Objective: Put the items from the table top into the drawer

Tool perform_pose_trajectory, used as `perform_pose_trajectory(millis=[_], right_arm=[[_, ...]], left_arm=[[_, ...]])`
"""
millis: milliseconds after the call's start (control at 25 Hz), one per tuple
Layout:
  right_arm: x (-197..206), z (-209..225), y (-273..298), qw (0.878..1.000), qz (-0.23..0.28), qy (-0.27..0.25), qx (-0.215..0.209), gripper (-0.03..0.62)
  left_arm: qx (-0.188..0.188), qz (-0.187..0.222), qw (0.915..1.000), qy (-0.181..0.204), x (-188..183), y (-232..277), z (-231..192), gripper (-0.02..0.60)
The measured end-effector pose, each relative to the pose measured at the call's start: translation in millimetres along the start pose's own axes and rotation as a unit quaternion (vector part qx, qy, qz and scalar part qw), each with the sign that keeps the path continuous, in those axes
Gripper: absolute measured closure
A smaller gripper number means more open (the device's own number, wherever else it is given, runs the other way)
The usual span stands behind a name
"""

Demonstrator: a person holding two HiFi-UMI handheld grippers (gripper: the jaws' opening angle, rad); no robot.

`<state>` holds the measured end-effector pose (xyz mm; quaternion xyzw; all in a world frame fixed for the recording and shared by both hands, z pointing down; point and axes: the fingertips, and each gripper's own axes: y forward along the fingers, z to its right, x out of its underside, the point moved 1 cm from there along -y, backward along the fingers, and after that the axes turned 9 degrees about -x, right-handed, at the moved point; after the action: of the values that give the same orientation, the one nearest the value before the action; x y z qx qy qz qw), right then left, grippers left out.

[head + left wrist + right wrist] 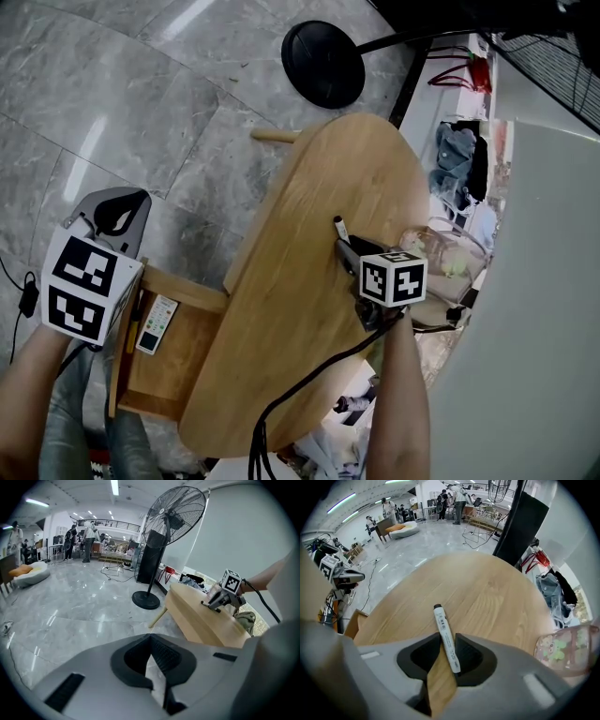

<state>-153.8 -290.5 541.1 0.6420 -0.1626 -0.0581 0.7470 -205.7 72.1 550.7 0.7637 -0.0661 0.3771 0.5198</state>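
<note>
- While the left gripper [151, 638] hung out over the grey stone floor [141, 103] at the far left, its fingers were pressed together at the tips with nothing between them.
- Its cube [82, 286] with black and white squares sat close to the camera in the head view, above the person's left forearm.
- Just right of that cube, the wooden drawer [178, 361] stood pulled out from under the table's left edge.
- A flat white thing with a green patch [157, 323] lay inside the drawer, near its left wall.
- Next came the oval wooden table [300, 216], with most of its top bare.
- A round black fan base [323, 64] rested on the floor beyond the table's far end.
- The marker [446, 637], white with a black cap, lay on the table top, right of the middle, with its capped end away from the person.
- The right gripper [448, 639] pointed down at the table, and its fingers pinched the marker from both sides partway along the barrel.
- The marker's lower end lay against the right finger [468, 656], and bare wood showed between it and the left finger.
- At the table's right edge, just beside the right gripper, sat a clear pouch with a printed pattern [567, 651].
</note>
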Motion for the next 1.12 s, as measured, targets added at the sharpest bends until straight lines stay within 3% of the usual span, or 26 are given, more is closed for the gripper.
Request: perform_pose_trajectory(millis=[440, 1120], right_arm=[[1.7, -7.4, 0.2, 0.999, -0.018, -0.008, 0.032, 0.522], [20.4, -34.1, -31.9, 0.999, 0.016, 0.031, 0.024, 0.522]], left_arm=[[-0.001, -0.002, 1.0000, 0.002, 2.1, -0.8, -2.4, 0.588], [0.008, -0.001, 0.9997, 0.022, -3.5, -17.0, 19.6, 0.588]])
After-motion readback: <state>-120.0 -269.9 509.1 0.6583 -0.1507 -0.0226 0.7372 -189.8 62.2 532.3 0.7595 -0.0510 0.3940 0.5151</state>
